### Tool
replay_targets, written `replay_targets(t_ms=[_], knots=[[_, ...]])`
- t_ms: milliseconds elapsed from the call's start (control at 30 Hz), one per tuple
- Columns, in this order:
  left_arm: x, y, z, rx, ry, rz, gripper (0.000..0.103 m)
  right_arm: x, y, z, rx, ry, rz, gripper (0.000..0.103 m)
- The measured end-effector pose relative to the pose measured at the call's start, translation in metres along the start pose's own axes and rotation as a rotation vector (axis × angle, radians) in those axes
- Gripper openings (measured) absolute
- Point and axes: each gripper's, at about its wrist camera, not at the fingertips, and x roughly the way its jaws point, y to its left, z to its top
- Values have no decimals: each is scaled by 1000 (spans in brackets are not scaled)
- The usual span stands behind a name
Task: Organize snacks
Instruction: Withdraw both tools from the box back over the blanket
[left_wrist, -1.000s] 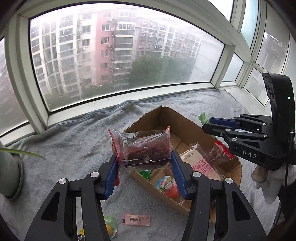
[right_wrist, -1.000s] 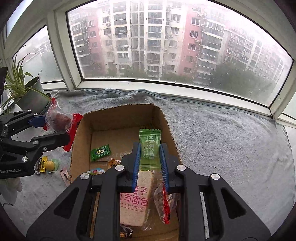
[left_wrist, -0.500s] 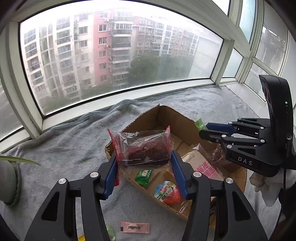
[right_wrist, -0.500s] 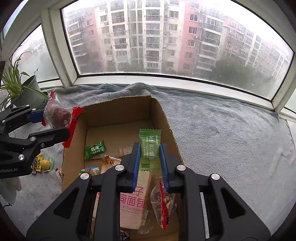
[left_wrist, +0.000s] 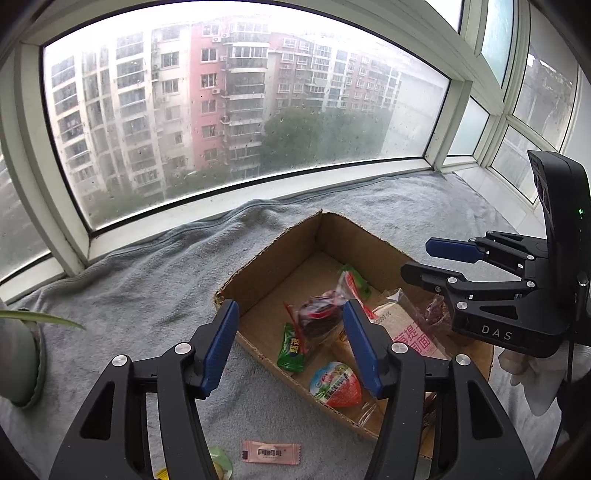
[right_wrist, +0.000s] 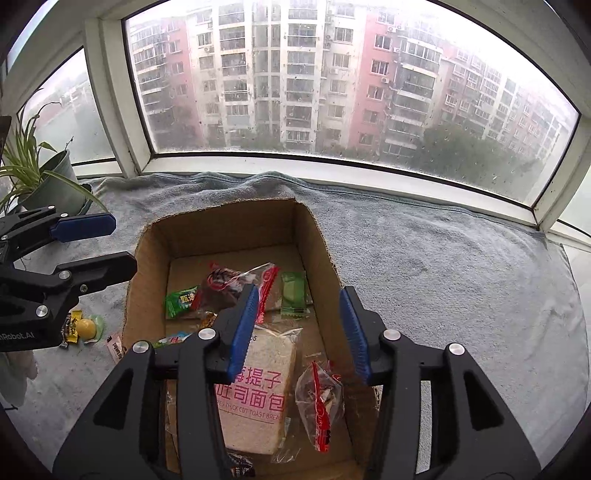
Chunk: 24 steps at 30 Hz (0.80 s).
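An open cardboard box (left_wrist: 280, 240) (right_wrist: 317, 236) sits on a grey blanket. Inside lie a clear red-edged bag of dark dried fruit (left_wrist: 321, 314) (right_wrist: 229, 282), a green packet (right_wrist: 294, 294), a small green candy (left_wrist: 292, 347) (right_wrist: 180, 301), a toast bread pack (right_wrist: 262, 387) (left_wrist: 410, 332), a red-printed clear bag (right_wrist: 319, 398) and a jelly cup (left_wrist: 338, 384). My left gripper (left_wrist: 291, 347) (right_wrist: 92, 245) is open and empty above the box's left edge. My right gripper (right_wrist: 299, 332) (left_wrist: 424, 258) is open and empty above the box.
On the blanket left of the box lie a pink candy (left_wrist: 270, 452) (right_wrist: 115, 347), a yellow jelly (right_wrist: 86, 326) and a small dark-yellow wrapper (right_wrist: 72, 326). A potted plant (right_wrist: 48, 184) stands at the far left. The window frame (left_wrist: 258, 184) runs behind.
My left gripper opened and the dried-fruit bag dropped into the box. My right gripper opened and the green packet now lies on the box floor.
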Motion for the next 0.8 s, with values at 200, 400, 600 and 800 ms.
replay_targets(t_ms=[200,400,600,800], knots=[[-6,0,-1,-1,-6,3,58,-5,1,1,1,-6,-1,47],[-25,2,-2,1,-29,8,58,-25,10,2,0,-28,6,47],[-55,3,-5,15,-65,11,58,-59,24,-1,6,-75,24,47],[-96,11,-21,16,-102,7,58,-97,51,-15,-8,-115,70,48]])
